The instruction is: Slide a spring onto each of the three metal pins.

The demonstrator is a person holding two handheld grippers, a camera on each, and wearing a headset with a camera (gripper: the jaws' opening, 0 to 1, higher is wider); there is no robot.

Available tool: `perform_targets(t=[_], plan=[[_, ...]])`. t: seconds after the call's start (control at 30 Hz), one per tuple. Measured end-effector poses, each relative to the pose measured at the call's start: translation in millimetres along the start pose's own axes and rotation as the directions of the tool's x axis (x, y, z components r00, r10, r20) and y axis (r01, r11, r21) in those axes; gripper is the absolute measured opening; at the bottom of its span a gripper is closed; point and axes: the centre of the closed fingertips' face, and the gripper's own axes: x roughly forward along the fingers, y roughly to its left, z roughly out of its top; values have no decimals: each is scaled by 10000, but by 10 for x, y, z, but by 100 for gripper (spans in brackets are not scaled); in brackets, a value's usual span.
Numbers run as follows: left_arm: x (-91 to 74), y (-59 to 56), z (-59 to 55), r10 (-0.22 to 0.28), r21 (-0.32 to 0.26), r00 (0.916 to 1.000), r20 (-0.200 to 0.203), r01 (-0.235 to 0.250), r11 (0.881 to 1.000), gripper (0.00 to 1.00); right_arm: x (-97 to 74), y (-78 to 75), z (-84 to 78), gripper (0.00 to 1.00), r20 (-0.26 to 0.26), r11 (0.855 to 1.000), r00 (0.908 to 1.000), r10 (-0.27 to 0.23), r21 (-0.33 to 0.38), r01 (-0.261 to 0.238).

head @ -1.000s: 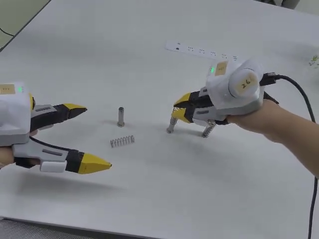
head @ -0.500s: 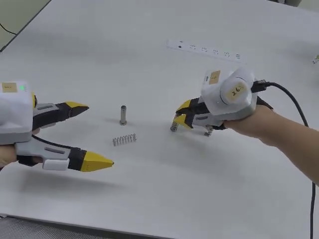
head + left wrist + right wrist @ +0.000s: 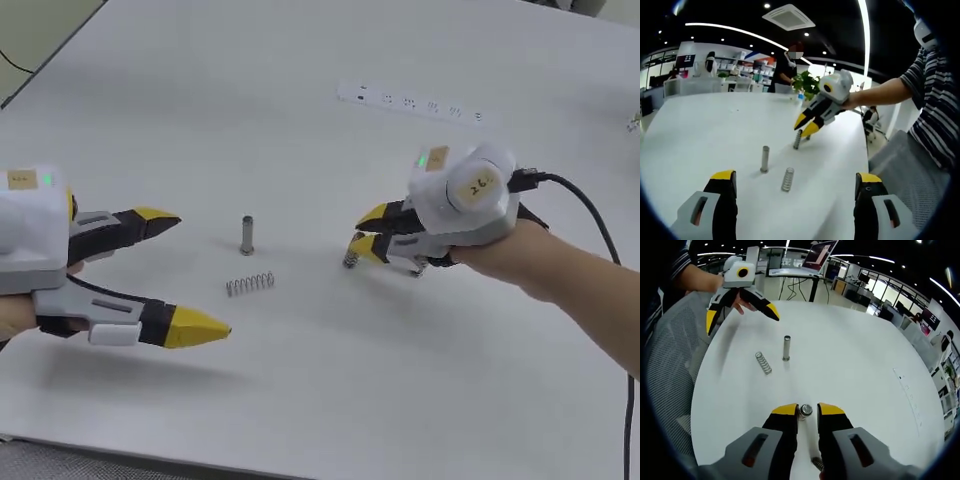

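A bare metal pin (image 3: 247,234) stands upright on the white table, with a loose spring (image 3: 249,284) lying just in front of it. My left gripper (image 3: 185,272) hovers left of them, jaws wide open and empty; both pieces also lie ahead of it (image 3: 795,176). My right gripper (image 3: 368,231) is low over two pins. Its jaws are only narrowly apart, and the top of a spring-covered pin (image 3: 805,410) shows just past the fingertips (image 3: 787,410). That pin (image 3: 350,258) stands at the tips. A second sprung pin (image 3: 418,268) is mostly hidden under the gripper body.
A white power strip (image 3: 418,104) lies at the far side of the table. A black cable (image 3: 590,215) trails from the right gripper. The table's near edge (image 3: 150,455) runs close below the left gripper. A grey mesh chair (image 3: 670,365) stands beside the table.
The right gripper has dipped a little lower over the two sprung pins, covering more of the right one. The left gripper, bare pin and loose spring have held their places.
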Motion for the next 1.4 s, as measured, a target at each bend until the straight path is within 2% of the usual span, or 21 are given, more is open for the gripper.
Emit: perform_targets(t=[0.1,0.37,0.4,0.5,0.63,0.67,0.8,0.93,1.2,1.4], plan=[[4,-4,7,-18,29,10000,2,18,10000,95,-47,18,46,14,157,9999,9998,-99,86,98],[4,-10,58,-33,72,10000,79,33,10000,95,-208,130,211,14,1172,9976,9929,-220,685,140],[6,-8,60,-25,86,10000,76,25,10000,95,-240,156,234,14,1465,9941,9889,-248,1086,89],[10,-14,71,-40,83,10000,91,39,10000,95,-293,191,249,14,1957,9855,9802,-289,1697,-48],[18,-21,70,-52,82,10000,63,51,10000,95,-364,235,206,14,2344,9670,9710,-471,2543,-145],[21,-22,71,-54,74,10000,65,54,10000,95,-372,248,185,14,2361,9644,9706,-465,2640,-180],[31,-28,57,-77,129,10000,-46,77,9999,95,-390,313,89,14,2533,9390,9659,-536,3419,-376],[33,-26,65,-66,151,10000,-26,66,9999,95,-380,412,-7,14,2529,9259,9662,-496,3743,-505],[26,-35,44,-62,147,10000,-75,63,9999,95,-339,521,-99,14,2332,9215,9719,-326,3836,-612],[14,-46,25,-61,129,9999,-95,63,9999,95,-294,577,-117,14,2198,9243,9754,-158,3754,-696]])
